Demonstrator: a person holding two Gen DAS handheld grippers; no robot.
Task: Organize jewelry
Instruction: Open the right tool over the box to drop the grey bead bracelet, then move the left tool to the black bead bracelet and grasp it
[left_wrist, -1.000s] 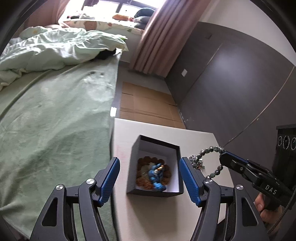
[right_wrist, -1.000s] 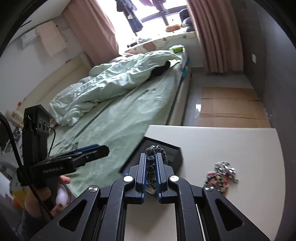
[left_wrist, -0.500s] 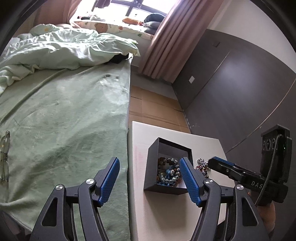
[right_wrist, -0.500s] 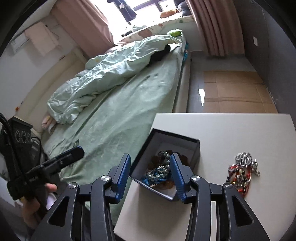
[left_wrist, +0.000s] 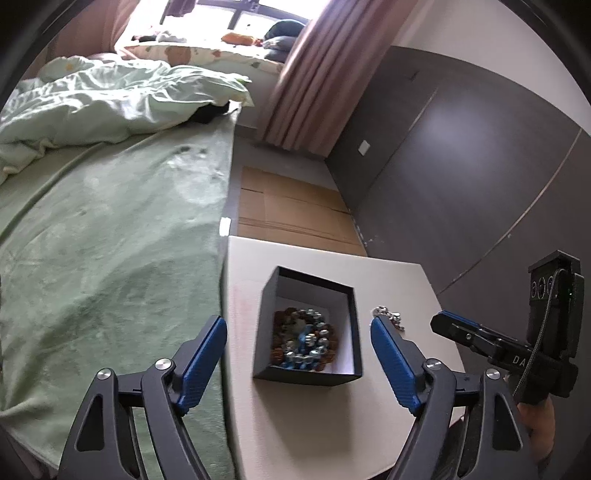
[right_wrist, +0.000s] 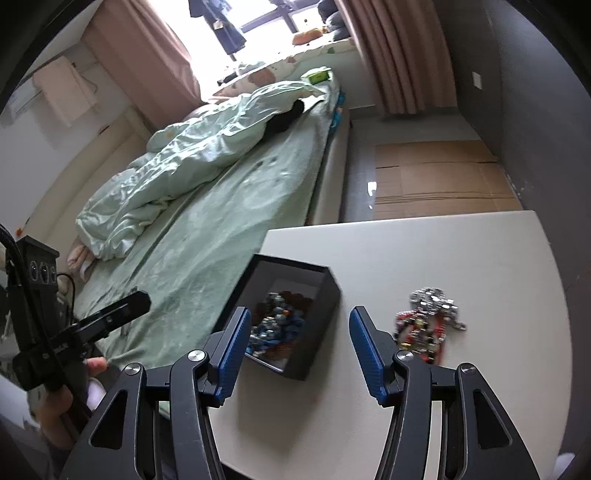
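A black jewelry box with a white lining stands open on the light table; it also shows in the right wrist view. Beaded bracelets, brown, blue and grey, lie piled inside it. A red and silver heap of jewelry lies on the table right of the box; its silver chain peeks past my left finger. My left gripper is open and empty, above the box. My right gripper is open and empty, near the box's front right corner.
A bed with a green sheet and a rumpled duvet borders the table's left edge. Cardboard covers the floor beyond the table. A dark wall panel runs along the right.
My right gripper opened and dropped the grey beaded bracelet into the box, then drew back and to the right. My left gripper stayed open and shifted slightly over the box.
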